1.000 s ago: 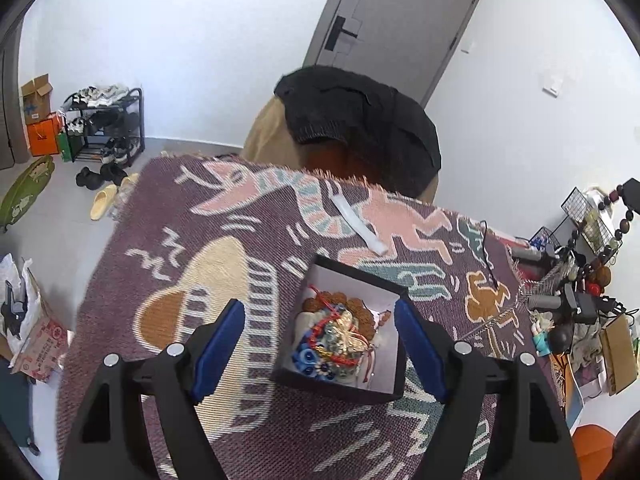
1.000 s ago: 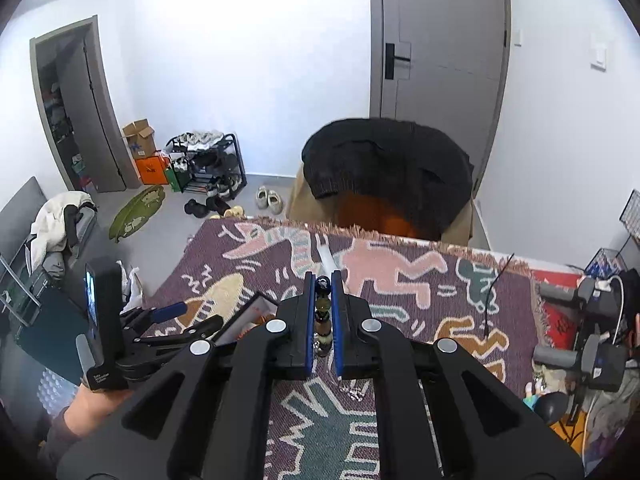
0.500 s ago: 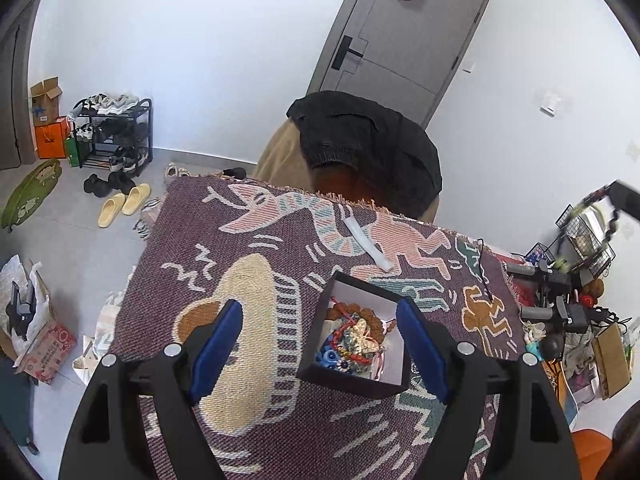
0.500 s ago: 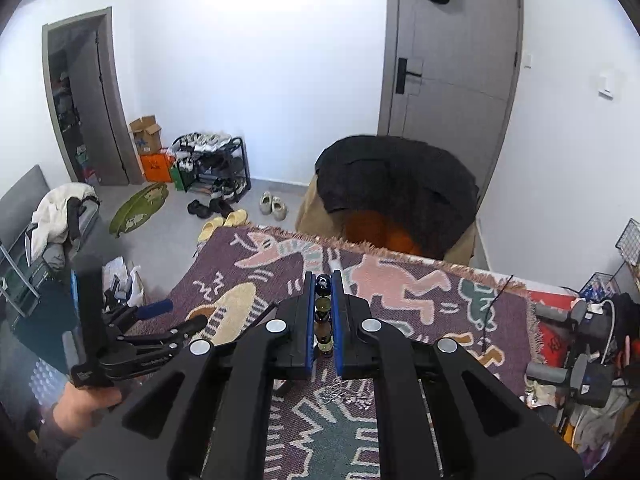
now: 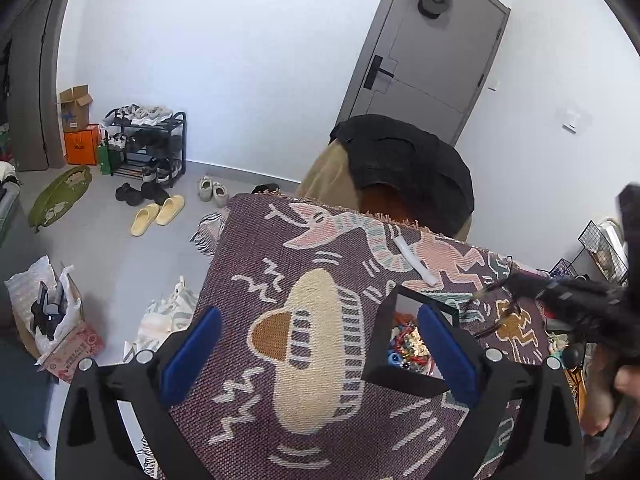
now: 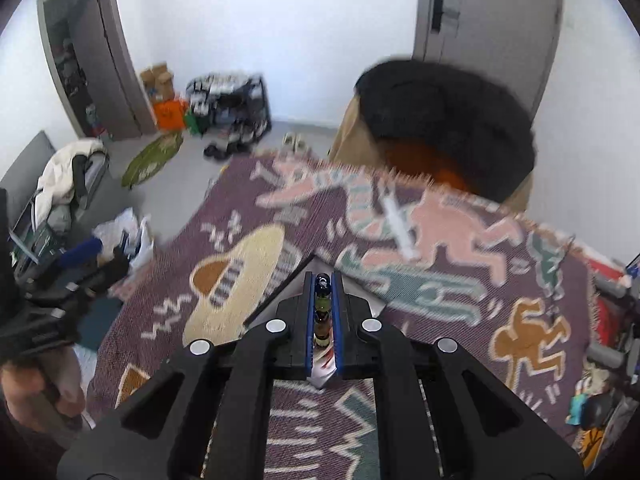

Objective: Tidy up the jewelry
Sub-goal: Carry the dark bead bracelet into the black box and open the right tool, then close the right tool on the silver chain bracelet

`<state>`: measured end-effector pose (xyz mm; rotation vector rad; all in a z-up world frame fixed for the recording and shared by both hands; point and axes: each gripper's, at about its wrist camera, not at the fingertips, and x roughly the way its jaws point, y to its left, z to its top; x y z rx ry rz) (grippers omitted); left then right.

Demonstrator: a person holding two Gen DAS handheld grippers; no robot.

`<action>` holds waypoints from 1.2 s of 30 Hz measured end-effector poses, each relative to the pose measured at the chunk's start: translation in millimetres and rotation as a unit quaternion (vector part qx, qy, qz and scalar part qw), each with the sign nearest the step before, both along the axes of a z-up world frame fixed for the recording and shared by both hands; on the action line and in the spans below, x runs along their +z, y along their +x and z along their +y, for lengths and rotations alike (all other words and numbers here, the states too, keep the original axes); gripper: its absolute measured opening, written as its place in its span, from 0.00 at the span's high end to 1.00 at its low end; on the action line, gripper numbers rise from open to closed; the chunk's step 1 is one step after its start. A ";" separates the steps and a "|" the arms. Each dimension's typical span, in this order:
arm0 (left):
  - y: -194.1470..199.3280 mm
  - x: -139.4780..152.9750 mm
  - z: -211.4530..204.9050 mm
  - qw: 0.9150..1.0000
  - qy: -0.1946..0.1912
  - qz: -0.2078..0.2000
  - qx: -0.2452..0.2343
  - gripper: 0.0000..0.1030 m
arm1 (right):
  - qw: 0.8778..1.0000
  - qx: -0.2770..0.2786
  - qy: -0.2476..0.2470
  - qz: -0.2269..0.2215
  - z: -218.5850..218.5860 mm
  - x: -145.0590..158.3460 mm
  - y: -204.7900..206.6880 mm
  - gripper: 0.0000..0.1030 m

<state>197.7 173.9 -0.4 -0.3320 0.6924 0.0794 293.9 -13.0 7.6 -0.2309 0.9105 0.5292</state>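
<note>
The right gripper pinches the beads, small, hard and slippery, so hold the string's middle; the left gripper gapes empty.

Home entryway, shoe rack, slippers on floor, grey door, patterned blanket

Bare patterned cloth lies open left of the black box.

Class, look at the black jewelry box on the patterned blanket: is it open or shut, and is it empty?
Open and not empty: the black box has no lid on, and colourful beads lie inside.
</note>
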 end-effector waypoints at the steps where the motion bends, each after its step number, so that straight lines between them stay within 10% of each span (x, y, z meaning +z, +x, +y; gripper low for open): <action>1: -0.5 -1.3 1.7 1.000 -0.001 0.001 0.002 0.08 | 1.000 0.001 -0.001 0.011 2.4 -5.2 2.3 0.91; 2: -0.9 -3.2 3.3 1.000 -0.002 0.002 0.004 0.08 | 1.000 0.003 0.000 0.025 4.3 -11.0 6.0 0.88; 4: -1.4 -6.6 4.6 1.000 -0.006 0.005 0.004 0.08 | 0.999 -0.004 0.005 0.034 0.0 -14.0 9.6 0.36; 6: -1.0 -10.6 2.5 1.000 -0.006 0.009 0.001 0.08 | 1.000 -0.015 0.019 0.005 -12.4 -6.6 6.8 0.18; 32: 33.0 -37.2 -99.7 0.997 0.004 0.024 -0.080 0.08 | 0.998 -0.048 0.008 0.047 -128.3 -79.8 2.8 0.18; 36: 32.8 -45.4 -97.9 0.997 0.005 0.031 -0.076 0.08 | 0.998 -0.024 0.003 0.062 -127.1 -97.8 8.2 0.40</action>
